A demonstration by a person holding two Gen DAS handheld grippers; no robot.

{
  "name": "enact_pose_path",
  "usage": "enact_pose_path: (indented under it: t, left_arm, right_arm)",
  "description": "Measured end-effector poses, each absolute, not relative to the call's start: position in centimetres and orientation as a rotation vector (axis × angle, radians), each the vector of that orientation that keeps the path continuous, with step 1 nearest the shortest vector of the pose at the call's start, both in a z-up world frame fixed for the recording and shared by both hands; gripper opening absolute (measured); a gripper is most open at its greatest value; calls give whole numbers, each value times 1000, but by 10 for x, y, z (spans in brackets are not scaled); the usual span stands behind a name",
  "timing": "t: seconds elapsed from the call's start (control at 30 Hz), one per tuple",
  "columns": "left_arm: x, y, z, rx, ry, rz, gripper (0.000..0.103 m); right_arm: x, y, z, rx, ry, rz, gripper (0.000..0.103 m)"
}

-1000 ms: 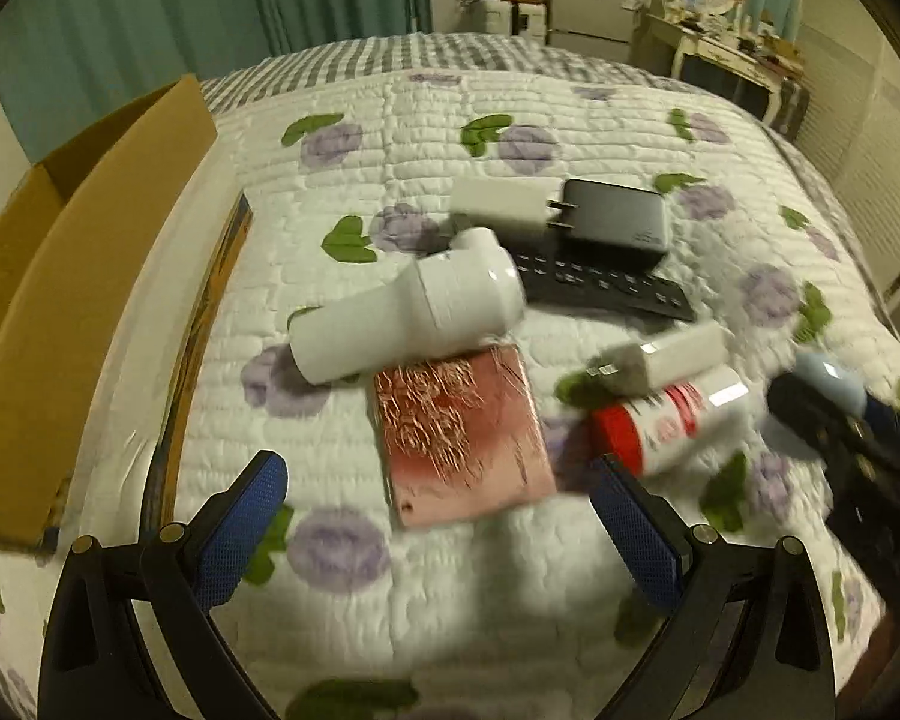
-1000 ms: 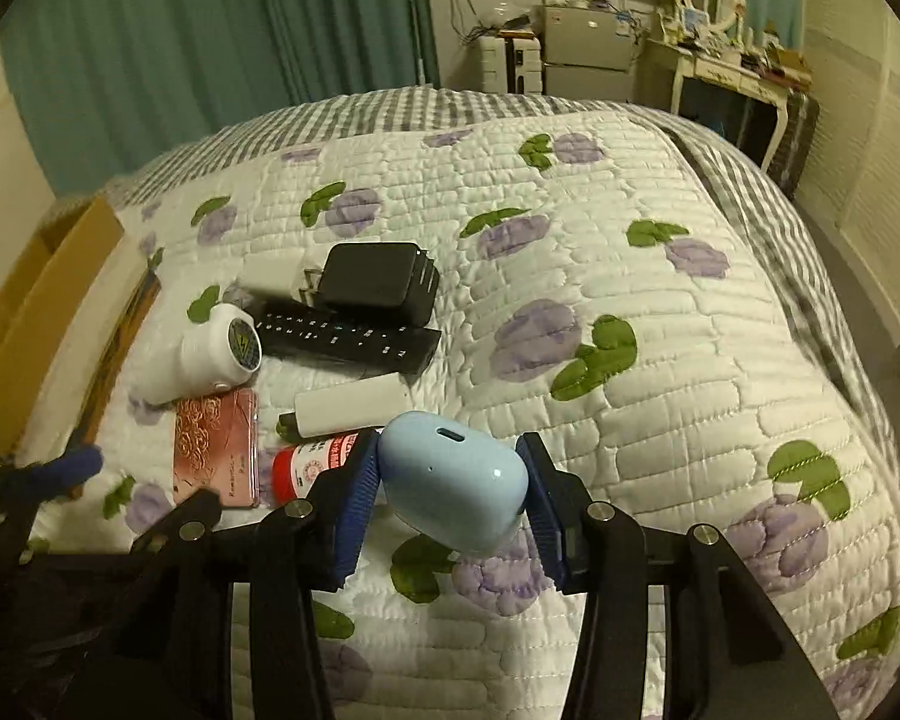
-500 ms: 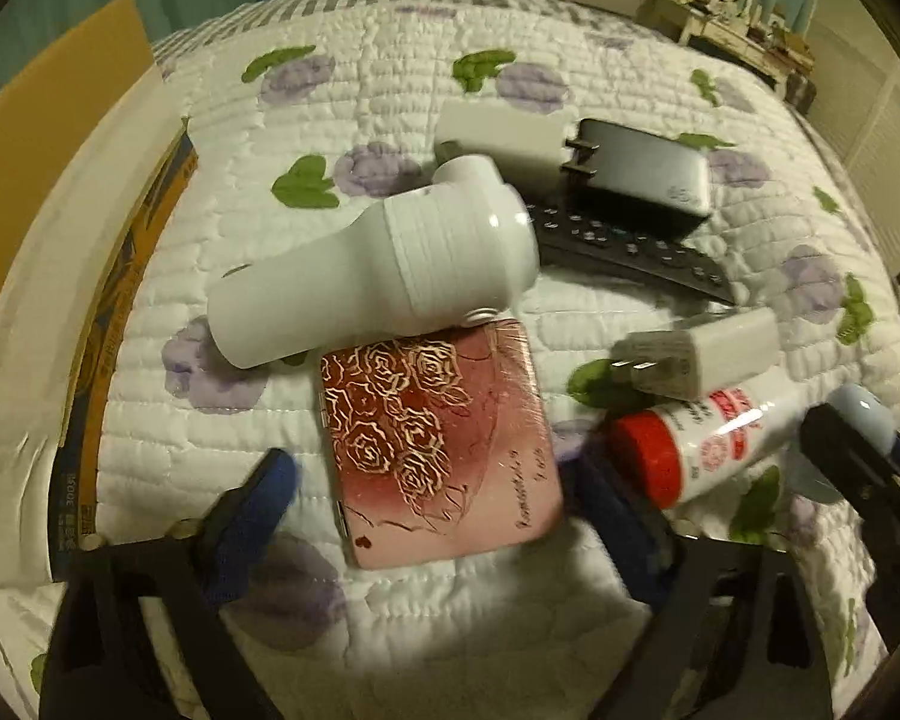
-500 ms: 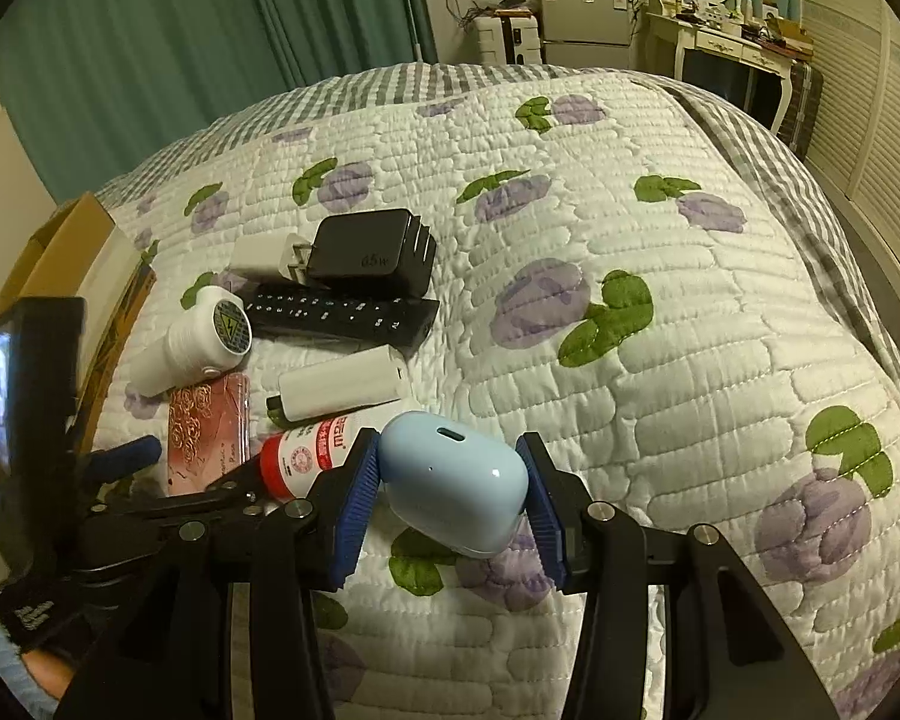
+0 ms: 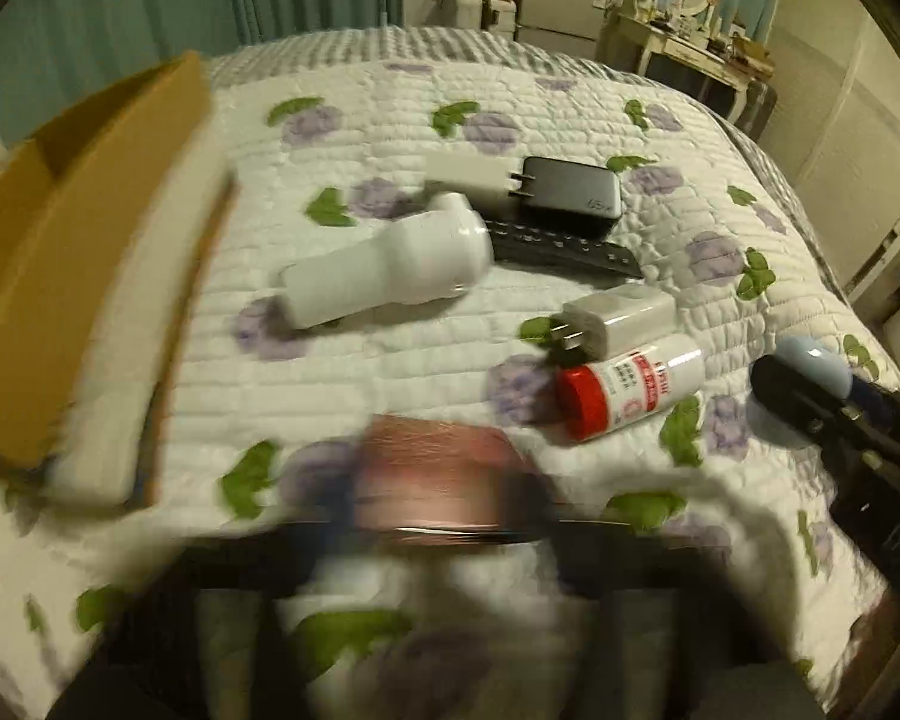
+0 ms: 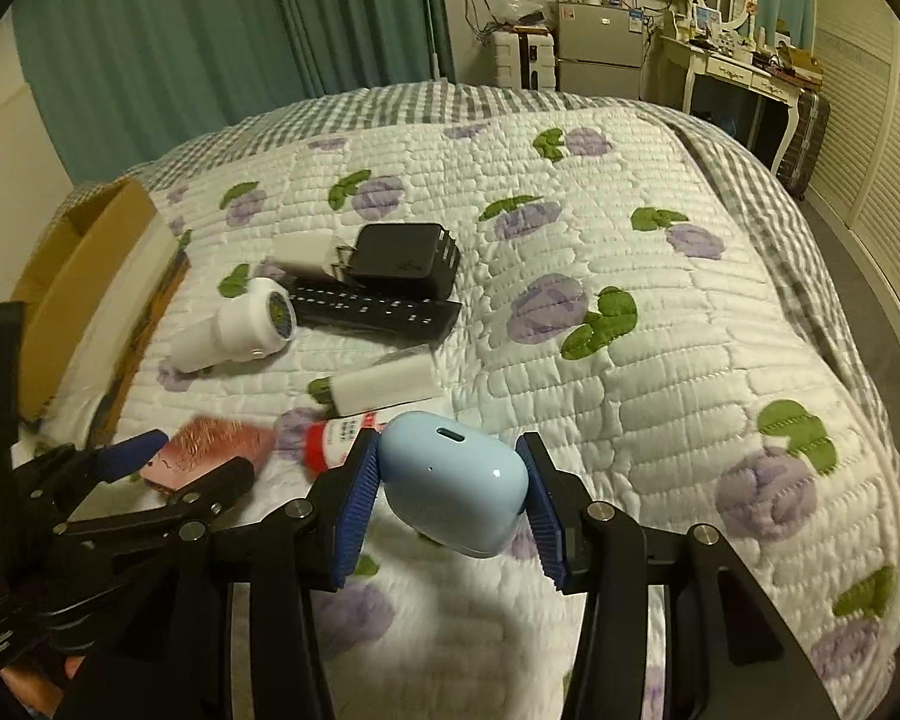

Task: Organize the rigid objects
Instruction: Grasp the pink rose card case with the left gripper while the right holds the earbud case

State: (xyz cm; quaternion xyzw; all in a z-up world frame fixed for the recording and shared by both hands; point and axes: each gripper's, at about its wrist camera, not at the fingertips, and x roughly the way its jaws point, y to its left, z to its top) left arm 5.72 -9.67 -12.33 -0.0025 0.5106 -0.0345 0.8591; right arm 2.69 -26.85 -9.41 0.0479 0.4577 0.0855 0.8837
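Pink rose-patterned case point(image 6: 210, 450) is gripped between the left tool's point(image 6: 195, 456) fingers, lifted just above the bed point(image 6: 600, 360). Beside it, the light-blue earbud case point(image 6: 456, 483) is clamped in the right tool point(image 6: 450, 504).

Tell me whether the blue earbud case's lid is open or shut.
Shut. In the right wrist view the blue earbud case shows one smooth closed shell, no lid raised, clamped between the right gripper pads.
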Motion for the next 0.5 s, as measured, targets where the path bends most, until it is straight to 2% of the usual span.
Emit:
enact_pose_path:
  t: [0.17,0.27,0.33,0.37,0.4,0.43,0.5]
  left_arm:
    - [39,-88,-120,-23,1124,-120,9]
    - [27,-80,-123,-69,1157,-148,10]
    - [25,-78,-120,-90,1150,-162,15]
    - [26,-78,-119,-99,1153,-162,30]
    - [28,-78,-117,-102,1153,-154,55]
    - [30,-78,-115,-104,1147,-150,62]
    - [34,-81,-114,-103,1135,-150,62]
  right_arm:
    - [4,-259,-67,72,924,186,46]
    - [-11,-252,-57,48,917,188,46]
    - [-18,-248,-51,33,912,183,46]
    - [-20,-246,-48,31,907,182,46]
    - [-20,-245,-46,29,901,183,46]
    - [-21,-245,-44,28,896,184,46]
    - [-19,-244,-42,24,889,188,46]
